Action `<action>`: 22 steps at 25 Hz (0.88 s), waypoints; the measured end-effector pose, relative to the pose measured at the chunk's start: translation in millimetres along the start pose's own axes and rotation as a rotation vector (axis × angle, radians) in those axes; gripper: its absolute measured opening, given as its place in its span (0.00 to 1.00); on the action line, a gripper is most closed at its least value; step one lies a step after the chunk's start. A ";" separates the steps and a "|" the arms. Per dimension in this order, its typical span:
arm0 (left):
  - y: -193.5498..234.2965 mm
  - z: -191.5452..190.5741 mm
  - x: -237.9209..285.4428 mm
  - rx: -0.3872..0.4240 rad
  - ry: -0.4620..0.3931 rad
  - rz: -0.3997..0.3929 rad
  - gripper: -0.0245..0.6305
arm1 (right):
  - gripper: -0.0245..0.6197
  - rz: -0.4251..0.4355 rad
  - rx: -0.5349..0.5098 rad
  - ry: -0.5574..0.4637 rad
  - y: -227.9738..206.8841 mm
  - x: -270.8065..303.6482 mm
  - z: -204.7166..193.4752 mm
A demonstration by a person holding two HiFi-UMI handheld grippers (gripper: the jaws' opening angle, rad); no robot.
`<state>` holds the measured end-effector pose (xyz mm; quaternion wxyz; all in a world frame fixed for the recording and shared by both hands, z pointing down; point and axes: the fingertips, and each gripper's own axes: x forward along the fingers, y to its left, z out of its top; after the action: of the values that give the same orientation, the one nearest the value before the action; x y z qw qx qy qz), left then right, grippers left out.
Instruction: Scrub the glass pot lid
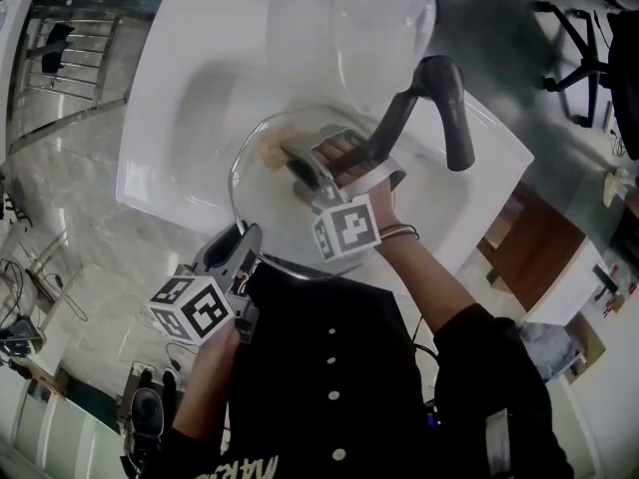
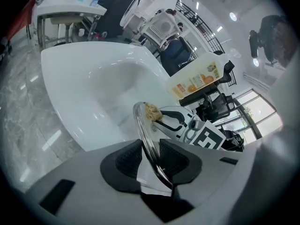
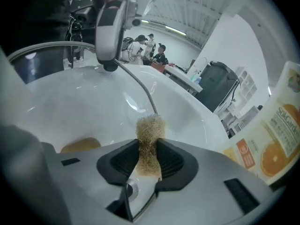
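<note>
- My left tongs (image 2: 151, 161) are clamped on the rim of the glass pot lid (image 2: 141, 125), one black pad on each face of the glass
- From the head view, the left tongs (image 1: 246, 251) grip the lid (image 1: 262, 206) at its near edge, and the lid hangs tilted above the white basin (image 1: 170, 118), clear of the basin's floor
- My right tongs (image 3: 148, 156) are closed on a tan fibrous scrub pad (image 3: 150, 131), which sticks out beyond the tips
- In the right gripper view the lid's thin metal rim (image 3: 139, 84) curves down from the left tongs (image 3: 110, 64) right to the top of the pad; I cannot tell whether the pad presses on the glass
- In the left gripper view the pad (image 2: 152, 111) sits at the far edge of the lid, with the right tongs just behind it
- A black tap (image 1: 449, 103) arches over the basin's right side, and a clear plastic tub (image 1: 384, 18) stands at the far rim
- A bottle with an orange label (image 2: 197, 81) stands beside the basin
</note>
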<state>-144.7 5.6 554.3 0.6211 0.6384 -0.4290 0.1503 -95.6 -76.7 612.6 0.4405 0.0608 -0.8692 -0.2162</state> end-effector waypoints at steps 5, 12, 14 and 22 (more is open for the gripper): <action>-0.9 0.0 0.4 0.011 0.017 -0.005 0.25 | 0.24 -0.021 -0.072 0.005 -1.6 9.5 4.9; 0.7 0.6 0.3 0.007 0.017 -0.003 0.25 | 0.24 0.018 -0.102 0.007 2.7 7.6 3.1; 0.9 0.9 0.6 0.006 0.013 -0.003 0.24 | 0.24 0.043 -0.117 0.014 8.5 3.5 -1.9; 1.3 1.2 1.6 0.003 0.005 -0.007 0.24 | 0.23 0.112 -0.114 0.021 32.7 -22.6 -18.4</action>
<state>-145.2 4.1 556.1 0.6218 0.6405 -0.4249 0.1504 -64.6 -46.6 619.4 0.4636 -0.0109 -0.8530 -0.2395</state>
